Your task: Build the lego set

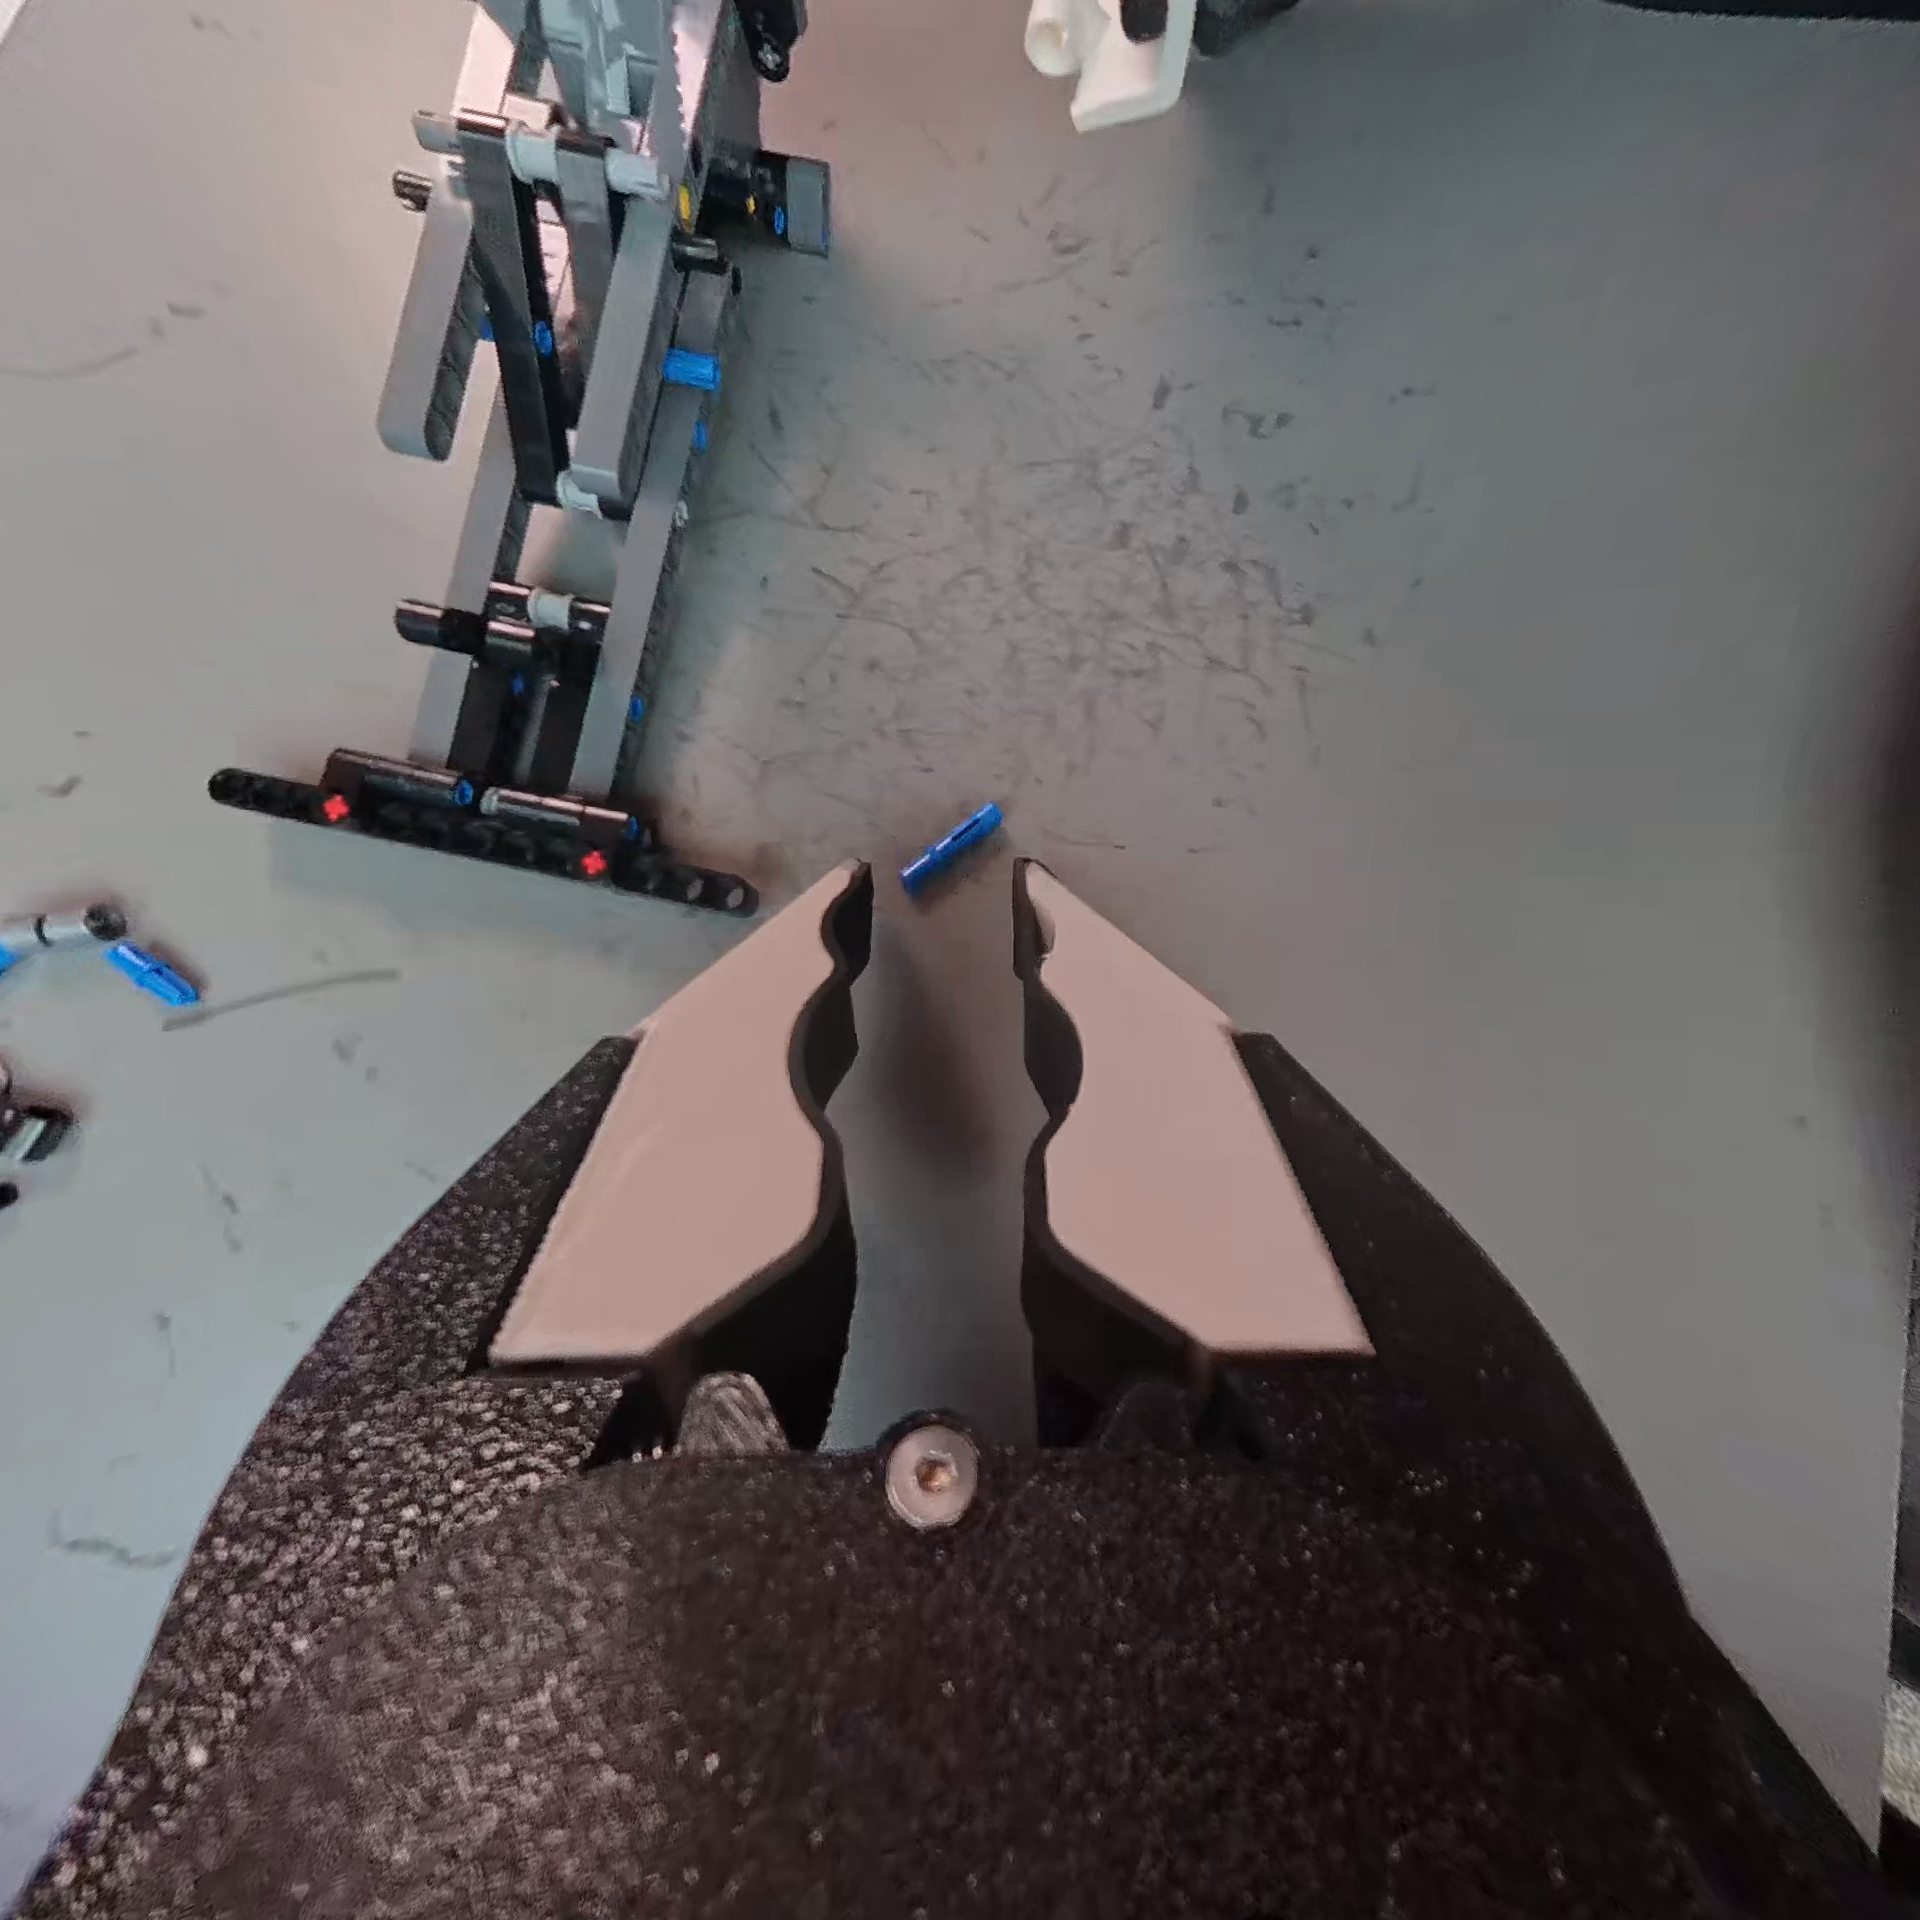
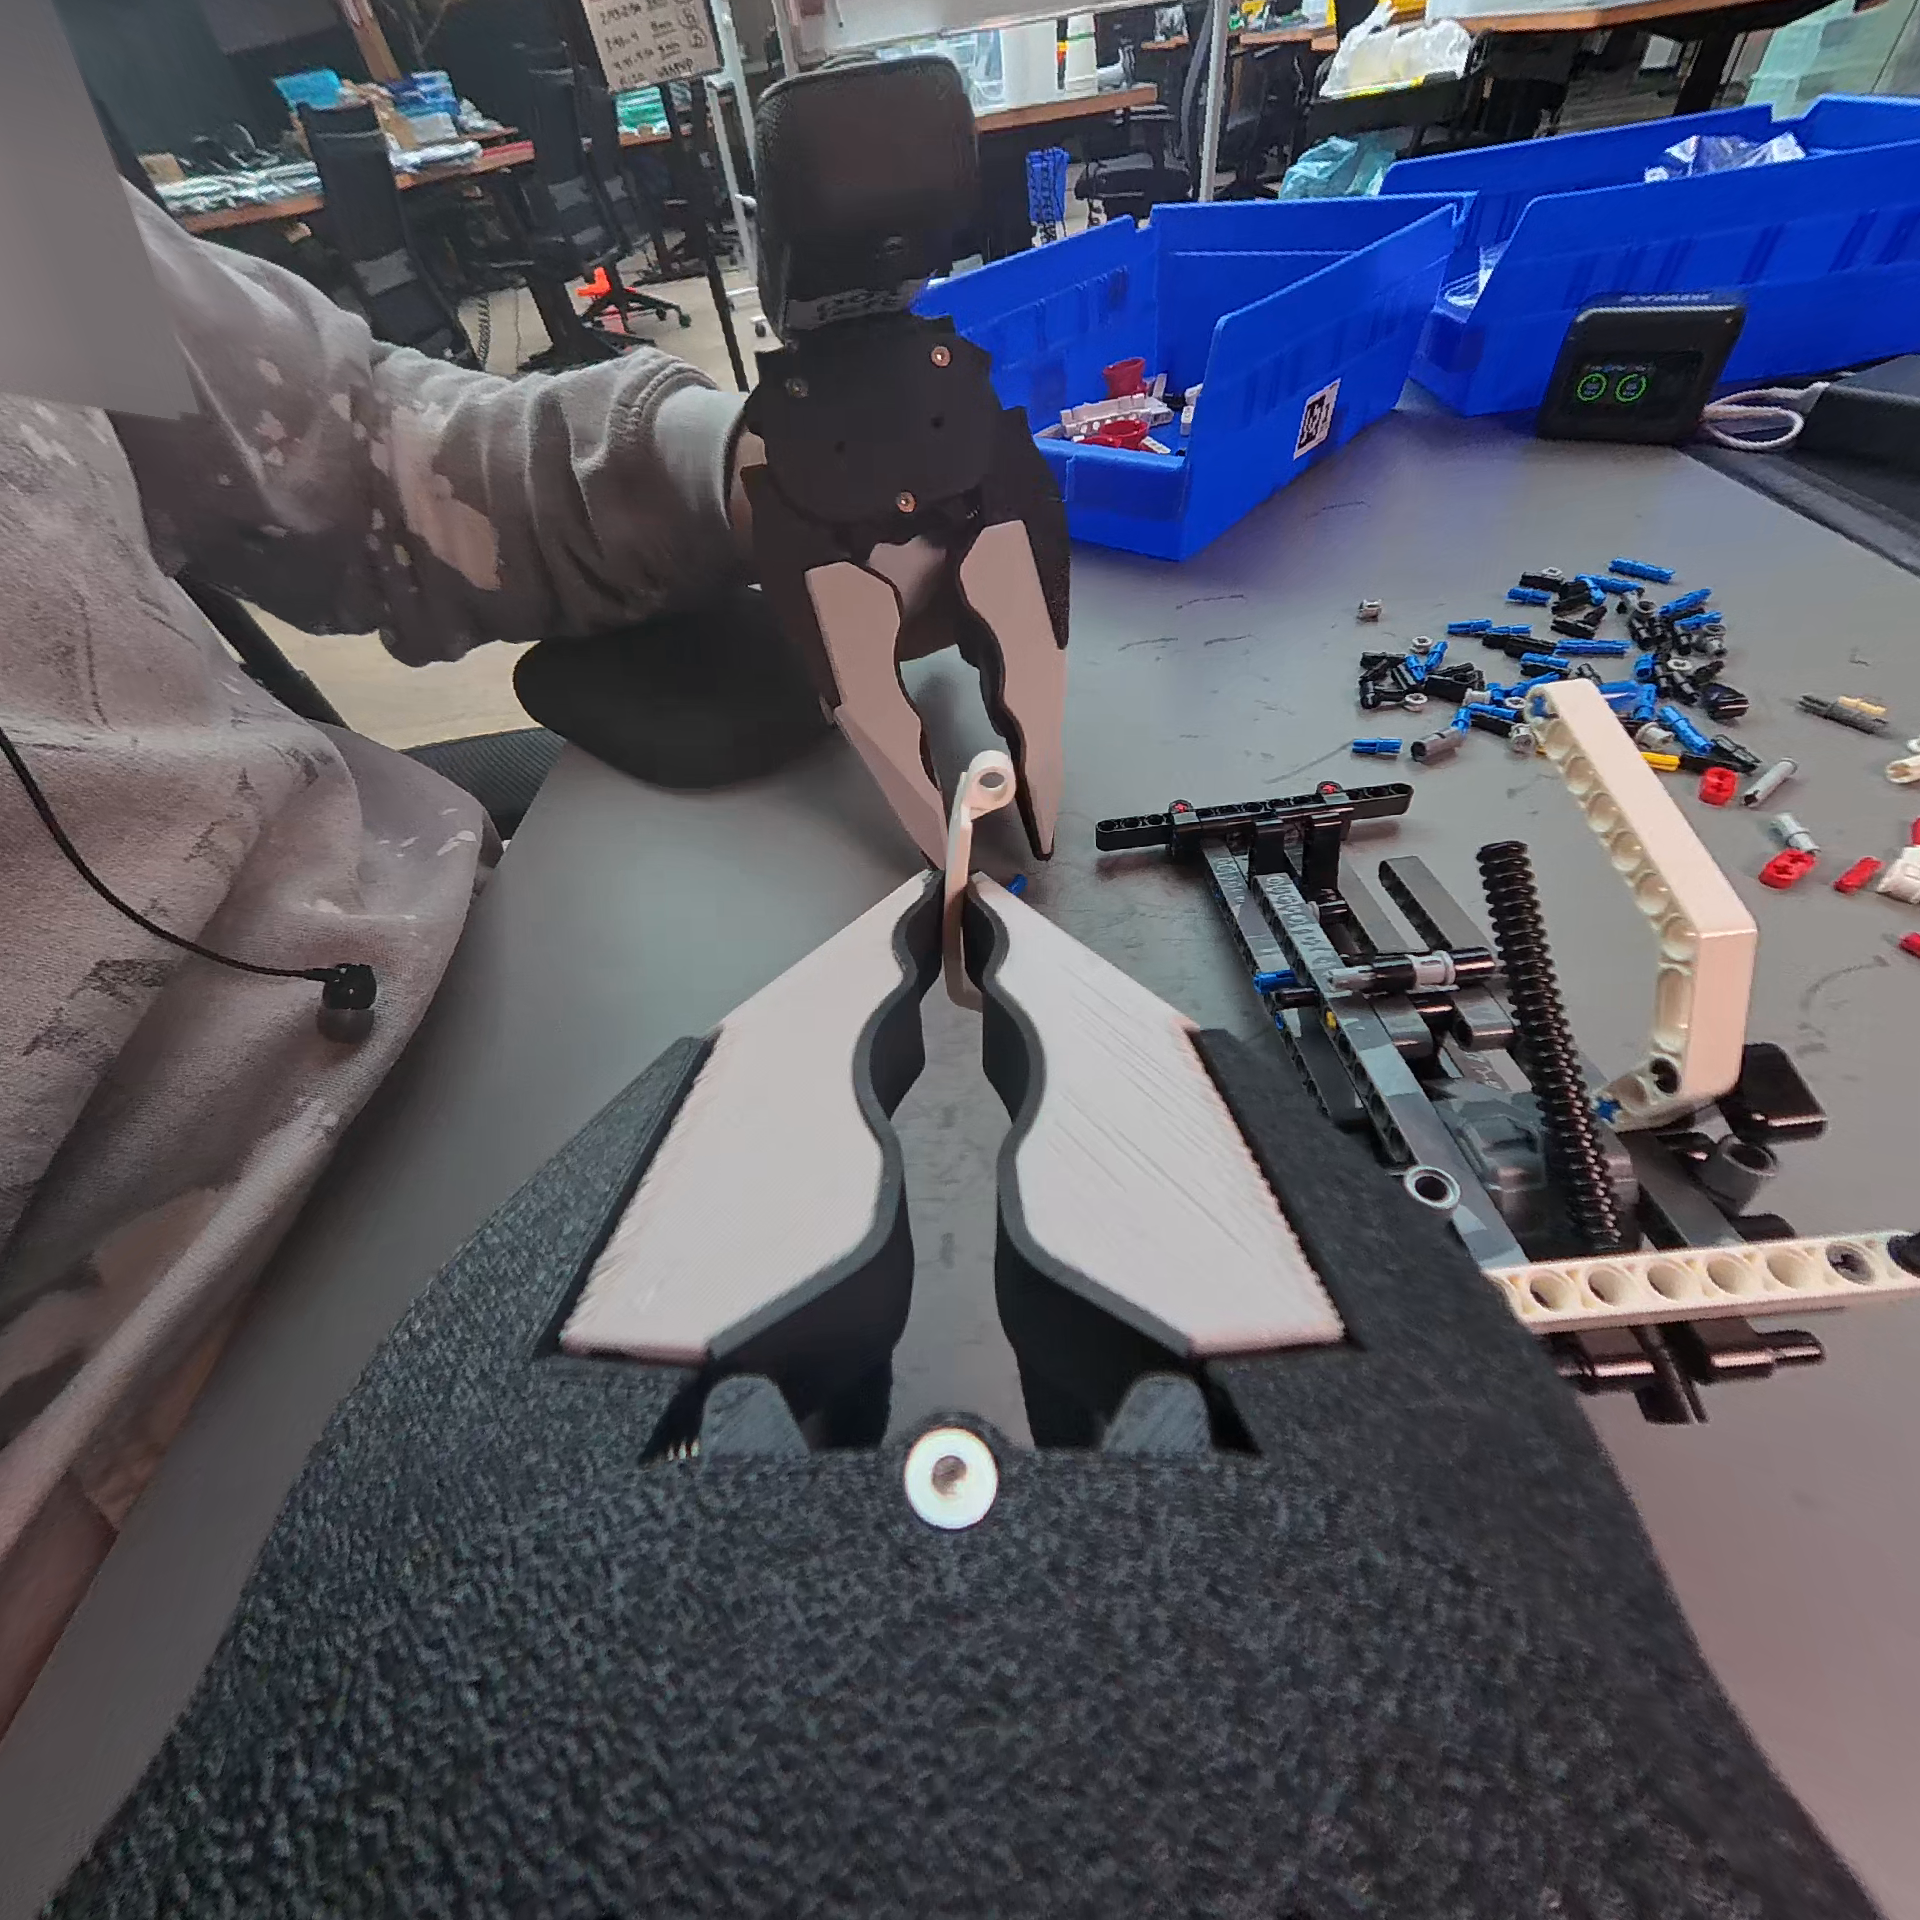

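Looks like pin-pickup time: left tool [image 1: 940, 868] hangs released right over the loose blue pin [image 1: 951, 848] on the bench [image 1: 1351, 623], right tool [image 2: 954, 883] grasping a white liftarm [image 2: 971, 862], so next it needs a careful pinch.

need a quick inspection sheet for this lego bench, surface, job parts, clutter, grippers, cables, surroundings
surface: grey table, scuffed.
job's things: part-built lego frame lying flat; loose blue pin on the table just ahead of the left tips; pale lego piece.
clutter: pile of small lego parts beyond the frame; blue bins.
grippers: left hand-held gripper open, empty; right hand-held gripper shut on the pale lego piece.
cables: thin black cable across the person's sleeve; white cable by a small black device.
surroundings: desks and chairs behind.
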The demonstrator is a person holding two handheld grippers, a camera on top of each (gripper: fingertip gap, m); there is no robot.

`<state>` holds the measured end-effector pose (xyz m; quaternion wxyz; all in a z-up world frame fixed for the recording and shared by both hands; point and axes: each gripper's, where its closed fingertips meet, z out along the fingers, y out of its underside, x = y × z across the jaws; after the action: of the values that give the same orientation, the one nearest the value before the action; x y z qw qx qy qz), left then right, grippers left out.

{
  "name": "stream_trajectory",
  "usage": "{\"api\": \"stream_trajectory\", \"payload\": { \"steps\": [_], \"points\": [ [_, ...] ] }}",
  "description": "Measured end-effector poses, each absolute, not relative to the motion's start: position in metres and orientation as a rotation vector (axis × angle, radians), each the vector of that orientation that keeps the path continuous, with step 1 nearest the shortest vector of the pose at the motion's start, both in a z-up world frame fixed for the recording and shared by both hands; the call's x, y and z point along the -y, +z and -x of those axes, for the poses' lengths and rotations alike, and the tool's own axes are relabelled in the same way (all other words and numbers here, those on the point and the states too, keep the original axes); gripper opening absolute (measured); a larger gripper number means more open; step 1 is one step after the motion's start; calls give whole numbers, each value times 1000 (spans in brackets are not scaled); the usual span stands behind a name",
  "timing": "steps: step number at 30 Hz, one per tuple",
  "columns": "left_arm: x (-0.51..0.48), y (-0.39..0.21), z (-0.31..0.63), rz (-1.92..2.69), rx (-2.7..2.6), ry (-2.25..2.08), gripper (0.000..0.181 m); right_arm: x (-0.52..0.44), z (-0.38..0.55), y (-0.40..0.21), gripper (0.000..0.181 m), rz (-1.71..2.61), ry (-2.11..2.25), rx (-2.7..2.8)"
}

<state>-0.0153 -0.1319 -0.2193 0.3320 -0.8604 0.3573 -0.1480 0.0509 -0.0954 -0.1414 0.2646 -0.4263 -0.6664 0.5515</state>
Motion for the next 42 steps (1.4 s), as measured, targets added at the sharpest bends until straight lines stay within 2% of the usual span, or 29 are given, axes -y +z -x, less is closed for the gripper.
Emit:
{"api": "stream_trajectory", "payload": {
  "steps": [3,6,9,12,14,17,19,27,42],
  "points": [
    [125,-227,15,2232,-1071,-434,28,94,-51,-144,2,1167,1495,1797],
    [123,-226,13,2217,-1128,-519,18,93,-52,-145,2,1178,1497,1793],
    [126,-226,13,2184,-1135,-535,22,93,-53,-148,2,1184,1490,1802],
    [126,-227,14,2141,-1103,-483,19,94,-53,-150,2,1191,1496,1816],
    [131,-227,11,2115,-1126,-436,6,94,-52,-150,2,1192,1504,1812],
    [131,-227,12,2125,-1125,-324,5,92,-52,-149,2,1196,1506,1802],
    [131,-222,7,2150,-1069,-398,5,92,-51,-148,2,1182,1503,1799],
    [113,-128,-46,1878,-900,-854,5,105,-58,-135,2,1004,1488,1820],
    [118,-140,-58,1942,-806,-1041,4,118,-61,-162,2,1007,1369,2020]
  ]
}}
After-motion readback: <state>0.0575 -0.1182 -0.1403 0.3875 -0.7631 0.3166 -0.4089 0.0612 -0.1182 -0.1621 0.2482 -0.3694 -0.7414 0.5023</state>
